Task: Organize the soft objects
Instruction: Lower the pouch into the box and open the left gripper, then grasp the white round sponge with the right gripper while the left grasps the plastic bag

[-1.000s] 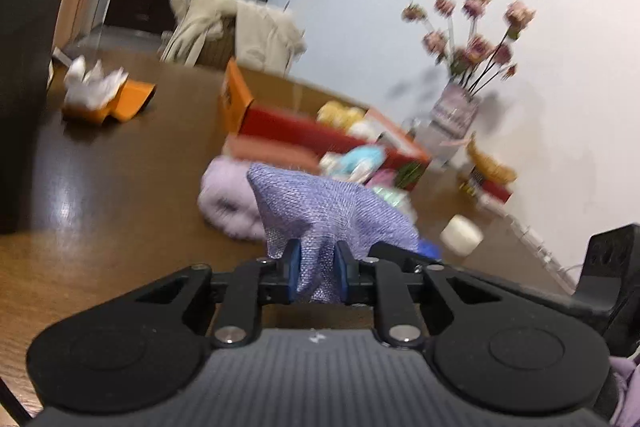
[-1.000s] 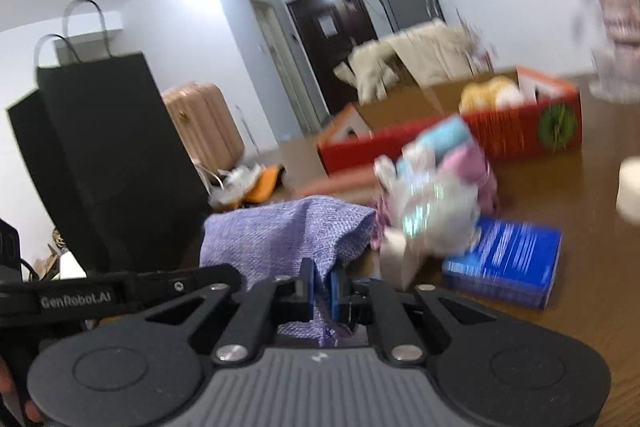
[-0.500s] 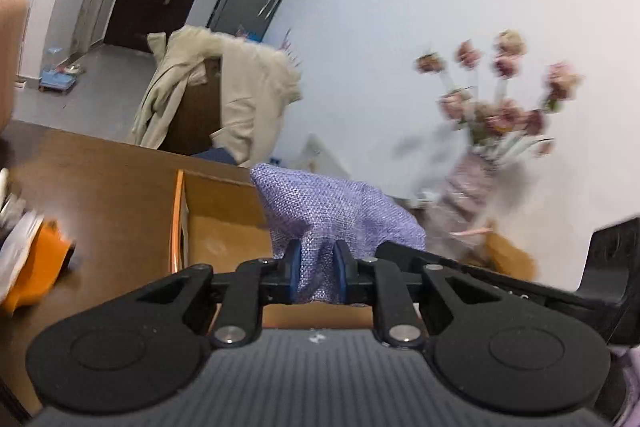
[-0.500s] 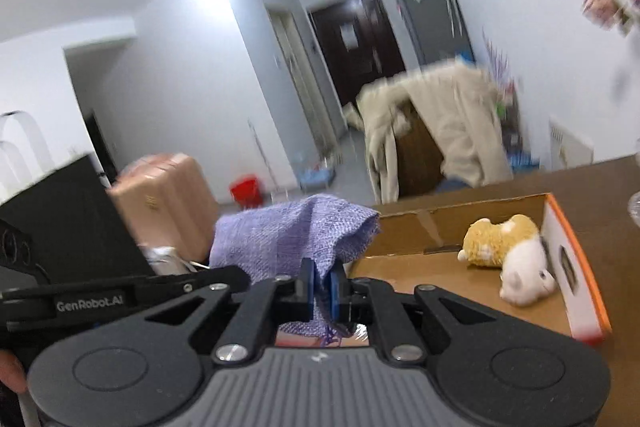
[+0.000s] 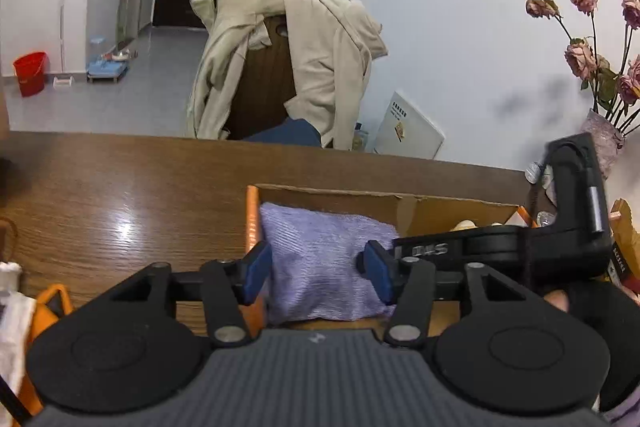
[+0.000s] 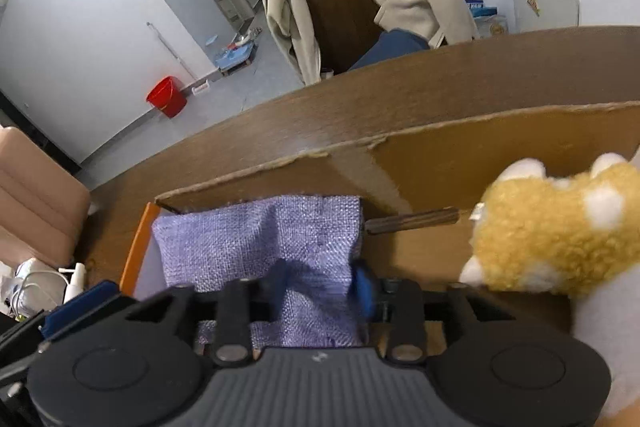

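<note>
A purple woven cushion (image 5: 324, 263) lies in the left end of an open cardboard box (image 5: 440, 207) with an orange rim. My left gripper (image 5: 318, 269) is open, its blue pads either side of the cushion and clear of it. In the right wrist view the cushion (image 6: 260, 239) lies against the box's far wall (image 6: 500, 147). My right gripper (image 6: 324, 285) is open over the cushion's near edge. A yellow and white plush toy (image 6: 560, 235) lies in the box to the right.
The box stands on a brown wooden table (image 5: 120, 195). A chair draped with a beige coat (image 5: 288, 59) stands behind the table. A vase of dried roses (image 5: 600, 75) is at the right. An orange bag (image 5: 52, 303) lies at the left.
Both grippers carried the cushion over the table into the box, lowered it and opened. The cushion now rests in the box's left end.
</note>
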Demonstrator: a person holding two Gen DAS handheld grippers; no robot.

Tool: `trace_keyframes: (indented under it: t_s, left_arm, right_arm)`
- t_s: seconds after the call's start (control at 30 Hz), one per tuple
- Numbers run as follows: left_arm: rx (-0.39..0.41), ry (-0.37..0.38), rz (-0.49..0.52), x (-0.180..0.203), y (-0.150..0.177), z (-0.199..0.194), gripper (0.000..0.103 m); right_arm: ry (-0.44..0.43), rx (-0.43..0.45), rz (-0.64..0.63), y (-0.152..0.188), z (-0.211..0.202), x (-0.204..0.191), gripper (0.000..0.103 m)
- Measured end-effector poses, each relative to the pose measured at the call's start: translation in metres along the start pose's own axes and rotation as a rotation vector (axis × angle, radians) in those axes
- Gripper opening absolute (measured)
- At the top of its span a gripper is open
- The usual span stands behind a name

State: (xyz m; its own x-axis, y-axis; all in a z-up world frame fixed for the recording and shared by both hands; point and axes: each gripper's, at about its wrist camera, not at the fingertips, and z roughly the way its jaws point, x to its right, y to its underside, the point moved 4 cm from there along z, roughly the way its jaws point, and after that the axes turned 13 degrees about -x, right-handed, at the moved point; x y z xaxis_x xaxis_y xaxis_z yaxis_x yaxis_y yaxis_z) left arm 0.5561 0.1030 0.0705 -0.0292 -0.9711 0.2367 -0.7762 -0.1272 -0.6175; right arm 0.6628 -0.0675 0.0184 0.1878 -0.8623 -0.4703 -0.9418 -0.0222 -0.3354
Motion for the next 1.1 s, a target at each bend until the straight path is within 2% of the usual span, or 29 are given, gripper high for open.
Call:
trace_keyframes:
  t_s: [0.13, 0.27, 0.33, 0.47, 0.53, 0.6, 0.67, 0.73, 0.8, 0.87, 0.93, 1.0, 1.1]
  left_arm:
    - [0.021, -0.020, 0.002, 0.003, -0.003, -0.027, 0.056]
    - [0.083, -0.040, 0.016, 0.015, 0.000, -0.076, 0.061]
    - [0.120, -0.039, 0.026, 0.023, 0.005, -0.107, 0.062]
    - [0.221, -0.039, 0.106, 0.046, 0.025, -0.168, 0.075]
    - [0.246, -0.043, 0.135, 0.056, 0.042, -0.189, 0.075]
    - [0.268, -0.066, 0.136, 0.061, 0.068, -0.206, 0.076]
    - [0.302, -0.079, 0.162, 0.068, 0.102, -0.221, 0.078]
    - [0.338, -0.081, 0.181, 0.073, 0.147, -0.235, 0.085]
    - [0.347, -0.047, 0.183, 0.073, 0.198, -0.244, 0.095]
    - [0.322, -0.035, 0.177, 0.067, 0.241, -0.247, 0.101]
    - [0.299, -0.060, 0.149, 0.060, 0.278, -0.246, 0.101]
    - [0.282, -0.063, 0.113, 0.052, 0.310, -0.248, 0.101]
    - [0.257, -0.059, 0.105, 0.043, 0.340, -0.253, 0.101]
  right_arm:
    - [0.035, 0.065, -0.024, 0.003, -0.047, -0.005, 0.047]
    - [0.042, 0.173, -0.083, 0.019, -0.128, -0.012, 0.051]
    - [0.044, 0.231, -0.106, 0.038, -0.173, -0.013, 0.053]
    - [0.057, 0.346, -0.154, 0.079, -0.255, -0.010, 0.064]
    - [0.080, 0.402, -0.185, 0.105, -0.282, -0.011, 0.073]
    - [0.122, 0.457, -0.210, 0.142, -0.301, -0.011, 0.075]
    - [0.149, 0.521, -0.256, 0.188, -0.312, -0.015, 0.075]
    - [0.149, 0.588, -0.306, 0.236, -0.316, -0.020, 0.079]
    - [0.157, 0.650, -0.343, 0.289, -0.314, -0.023, 0.090]
    - [0.176, 0.695, -0.392, 0.340, -0.299, -0.022, 0.099]
    - [0.205, 0.666, -0.418, 0.378, -0.278, -0.020, 0.100]
    - [0.220, 0.630, -0.385, 0.413, -0.262, -0.012, 0.100]
    - [0.201, 0.613, -0.317, 0.454, -0.247, -0.001, 0.100]
